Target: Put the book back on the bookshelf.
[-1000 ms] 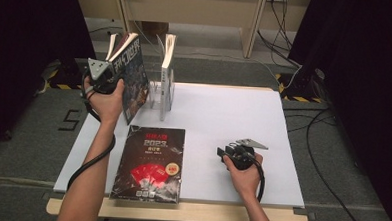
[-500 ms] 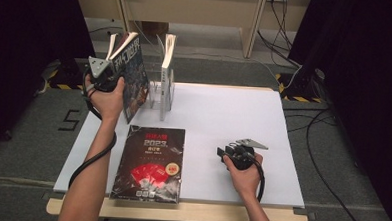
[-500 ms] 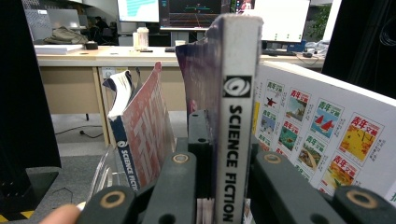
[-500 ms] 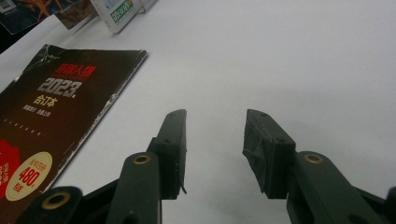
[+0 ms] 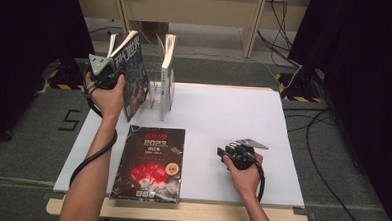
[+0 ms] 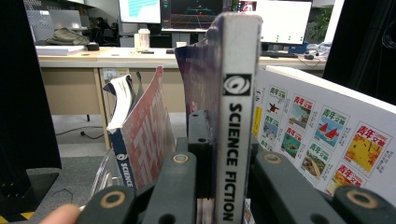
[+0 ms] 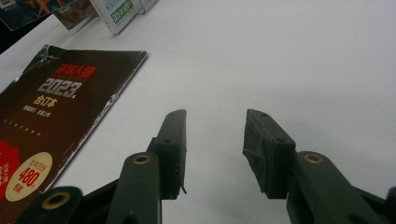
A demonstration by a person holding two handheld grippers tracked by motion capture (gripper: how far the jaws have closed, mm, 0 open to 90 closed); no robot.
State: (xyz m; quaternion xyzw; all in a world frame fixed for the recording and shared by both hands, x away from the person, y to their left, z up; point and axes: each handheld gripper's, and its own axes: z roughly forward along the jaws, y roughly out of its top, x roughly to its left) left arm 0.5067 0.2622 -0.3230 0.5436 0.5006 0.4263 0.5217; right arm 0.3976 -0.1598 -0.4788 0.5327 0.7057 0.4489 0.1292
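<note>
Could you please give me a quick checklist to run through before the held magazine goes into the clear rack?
1. Left gripper shut on the Science Fiction magazine, spine between the jaws: ok.
2. Magazine held upright: ok.
3. Free slot in the clear rack beside the white magazine: cannot tell.
4. Right gripper open, nothing between the jaws, resting low over the white table: ok.
5. Dark 2023 book lying flat, apart from both grippers: ok.

Flat mag (image 7: 51, 135) cut off, left/btm edges.
</note>
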